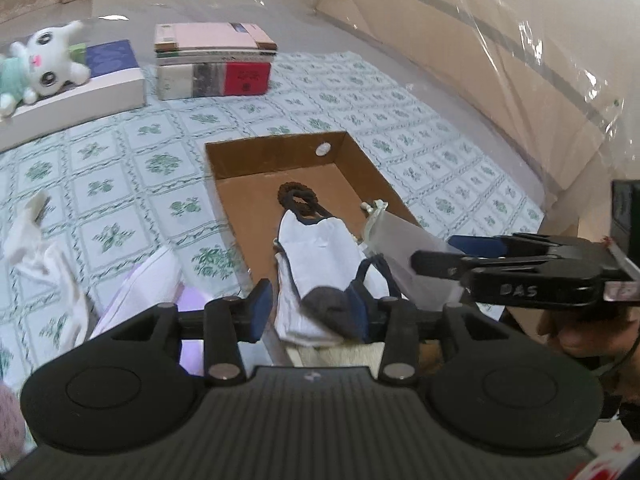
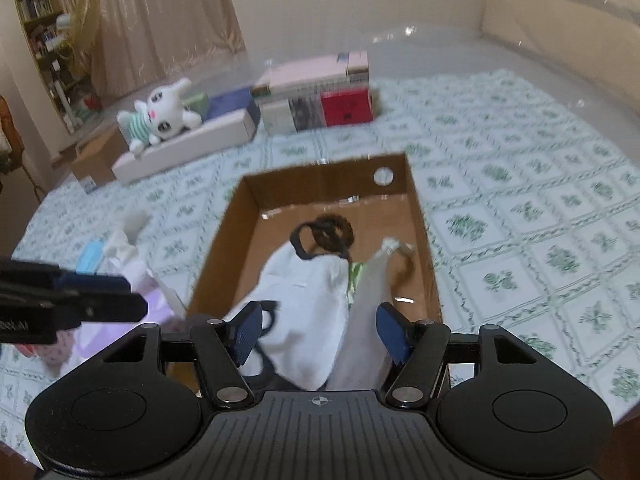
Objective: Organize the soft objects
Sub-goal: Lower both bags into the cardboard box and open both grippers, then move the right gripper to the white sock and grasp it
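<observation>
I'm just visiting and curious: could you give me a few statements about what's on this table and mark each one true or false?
1. The cardboard box holds a white cloth. True.
2. A brown scrunchie lies inside the box. True.
3. The white plush toy is in the box. False: it lies on a flat white box far from it.
4. The right gripper is shut. False: its fingers stand apart over the cloth.
5. Stacked books sit on the patterned tablecloth. True.
</observation>
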`<move>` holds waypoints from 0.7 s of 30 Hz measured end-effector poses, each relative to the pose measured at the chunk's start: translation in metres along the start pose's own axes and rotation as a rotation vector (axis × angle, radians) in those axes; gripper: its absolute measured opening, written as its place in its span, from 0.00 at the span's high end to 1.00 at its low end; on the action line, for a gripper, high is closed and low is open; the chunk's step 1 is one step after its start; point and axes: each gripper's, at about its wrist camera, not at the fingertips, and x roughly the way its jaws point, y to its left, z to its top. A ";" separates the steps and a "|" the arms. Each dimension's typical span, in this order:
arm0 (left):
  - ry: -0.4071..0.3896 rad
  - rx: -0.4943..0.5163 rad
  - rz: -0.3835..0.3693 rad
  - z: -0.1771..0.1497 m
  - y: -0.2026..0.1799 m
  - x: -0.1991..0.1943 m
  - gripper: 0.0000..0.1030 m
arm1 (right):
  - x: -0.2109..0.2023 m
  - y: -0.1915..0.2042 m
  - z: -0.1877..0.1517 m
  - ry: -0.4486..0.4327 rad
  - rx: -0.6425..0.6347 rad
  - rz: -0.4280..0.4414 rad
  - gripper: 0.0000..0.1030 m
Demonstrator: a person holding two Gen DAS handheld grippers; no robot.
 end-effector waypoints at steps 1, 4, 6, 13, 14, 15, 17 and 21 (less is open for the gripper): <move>-0.010 -0.010 0.003 -0.004 0.002 -0.005 0.61 | -0.006 0.003 -0.001 -0.009 -0.004 0.002 0.38; -0.050 -0.038 0.012 -0.019 0.005 -0.025 0.57 | -0.025 0.013 -0.010 -0.045 -0.008 -0.004 0.38; -0.073 -0.059 0.017 -0.030 0.009 -0.038 0.52 | -0.037 0.019 -0.017 -0.065 0.001 -0.010 0.38; -0.119 -0.100 0.059 -0.071 0.021 -0.072 0.50 | -0.063 0.038 -0.053 -0.092 0.033 -0.007 0.37; -0.125 -0.105 0.062 -0.077 0.023 -0.077 0.50 | -0.065 0.040 -0.059 -0.089 0.039 -0.005 0.37; -0.130 -0.111 0.066 -0.083 0.025 -0.081 0.49 | -0.066 0.043 -0.065 -0.086 0.045 -0.005 0.37; -0.134 -0.115 0.074 -0.093 0.029 -0.088 0.49 | -0.068 0.049 -0.077 -0.083 0.058 -0.006 0.37; -0.138 -0.123 0.096 -0.112 0.035 -0.099 0.47 | -0.071 0.061 -0.096 -0.080 0.094 0.002 0.37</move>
